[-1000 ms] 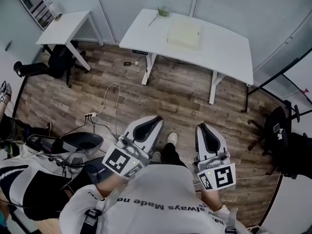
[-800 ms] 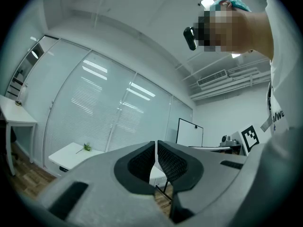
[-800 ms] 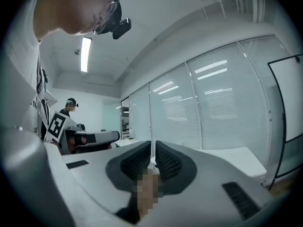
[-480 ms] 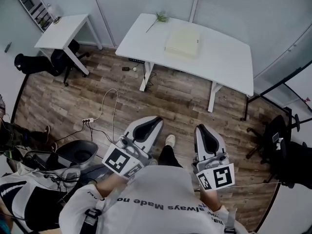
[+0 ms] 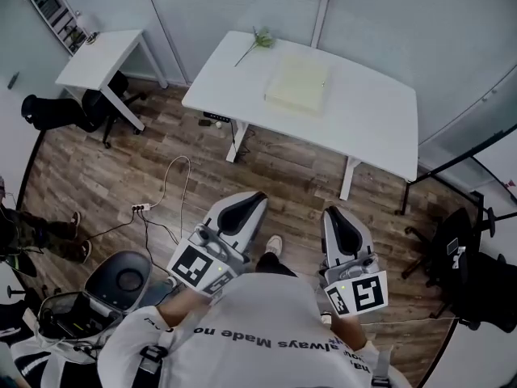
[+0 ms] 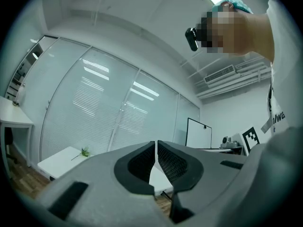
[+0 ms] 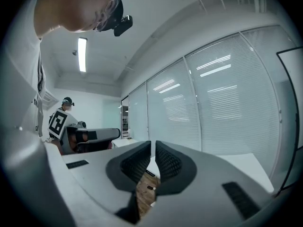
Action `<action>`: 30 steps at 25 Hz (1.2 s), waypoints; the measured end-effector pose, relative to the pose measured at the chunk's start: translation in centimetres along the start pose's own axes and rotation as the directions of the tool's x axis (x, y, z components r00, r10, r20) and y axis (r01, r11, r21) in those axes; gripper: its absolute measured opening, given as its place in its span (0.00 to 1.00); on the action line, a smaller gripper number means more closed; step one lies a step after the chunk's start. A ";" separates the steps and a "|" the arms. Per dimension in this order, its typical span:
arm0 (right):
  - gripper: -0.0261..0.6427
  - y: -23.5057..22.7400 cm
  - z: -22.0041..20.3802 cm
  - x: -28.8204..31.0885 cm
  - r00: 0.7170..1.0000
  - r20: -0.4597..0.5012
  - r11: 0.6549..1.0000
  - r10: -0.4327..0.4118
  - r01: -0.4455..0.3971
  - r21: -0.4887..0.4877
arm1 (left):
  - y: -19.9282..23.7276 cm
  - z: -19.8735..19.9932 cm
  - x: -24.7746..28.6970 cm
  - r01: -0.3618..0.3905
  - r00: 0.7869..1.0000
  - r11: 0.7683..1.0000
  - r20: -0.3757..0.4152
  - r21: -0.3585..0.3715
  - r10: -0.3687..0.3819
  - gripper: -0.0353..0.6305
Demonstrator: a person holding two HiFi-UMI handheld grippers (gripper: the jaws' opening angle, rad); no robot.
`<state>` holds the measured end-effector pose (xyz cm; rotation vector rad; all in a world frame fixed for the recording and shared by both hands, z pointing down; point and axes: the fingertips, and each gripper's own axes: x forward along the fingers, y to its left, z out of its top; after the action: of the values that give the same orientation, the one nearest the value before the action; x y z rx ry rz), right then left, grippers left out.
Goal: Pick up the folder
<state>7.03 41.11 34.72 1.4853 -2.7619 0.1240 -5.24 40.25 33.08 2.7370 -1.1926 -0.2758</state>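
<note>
A pale yellow folder [image 5: 298, 85] lies flat on the large white desk [image 5: 363, 120] at the far side of the room, a good way ahead of both grippers. My left gripper [image 5: 249, 199] is held out level in front of the body, shut with nothing between its jaws. My right gripper [image 5: 336, 214] is beside it, also shut and empty. In the left gripper view the shut left gripper [image 6: 156, 144] points toward the white desk [image 6: 61, 160] and glass wall. The right gripper view shows the right gripper [image 7: 152, 148] shut above the wooden floor.
A green sprig [image 5: 257, 40] lies at the desk's back left. A smaller white desk [image 5: 95, 55] with a black chair [image 5: 60, 110] stands at the left. Cables and a power strip [image 5: 139, 208] trail on the floor. A black chair [image 5: 464, 273] stands right. Another person [image 7: 64, 119] stands behind.
Both grippers have come closer to the large white desk; it and the folder sit lower and larger in the head view. The jaws stayed shut.
</note>
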 end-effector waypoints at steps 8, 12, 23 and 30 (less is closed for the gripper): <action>0.09 -6.2 -0.3 2.6 1.000 -0.007 1.000 0.011 -0.011 0.012 | 1.2 -1.1 6.4 -0.017 1.000 1.000 -0.010 0.001 0.017 0.09; 0.09 -8.1 -0.1 3.5 1.000 -0.002 1.000 0.013 -0.013 0.019 | 1.6 -1.2 8.3 -0.023 1.000 1.000 -0.014 0.005 0.023 0.09; 0.09 -10.8 -0.7 5.2 1.000 -0.019 0.999 0.011 -0.011 0.036 | 3.3 -2.7 10.9 -0.050 0.998 0.999 -0.042 -0.020 0.049 0.09; 0.09 -12.0 -0.7 8.2 1.000 -0.026 0.999 0.007 -0.006 0.032 | 5.8 -2.1 13.3 -0.034 0.999 0.999 -0.030 -0.013 0.033 0.09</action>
<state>12.48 27.70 36.58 1.4705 -2.7574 0.1865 0.01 26.72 34.80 2.6971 -1.2231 -0.2369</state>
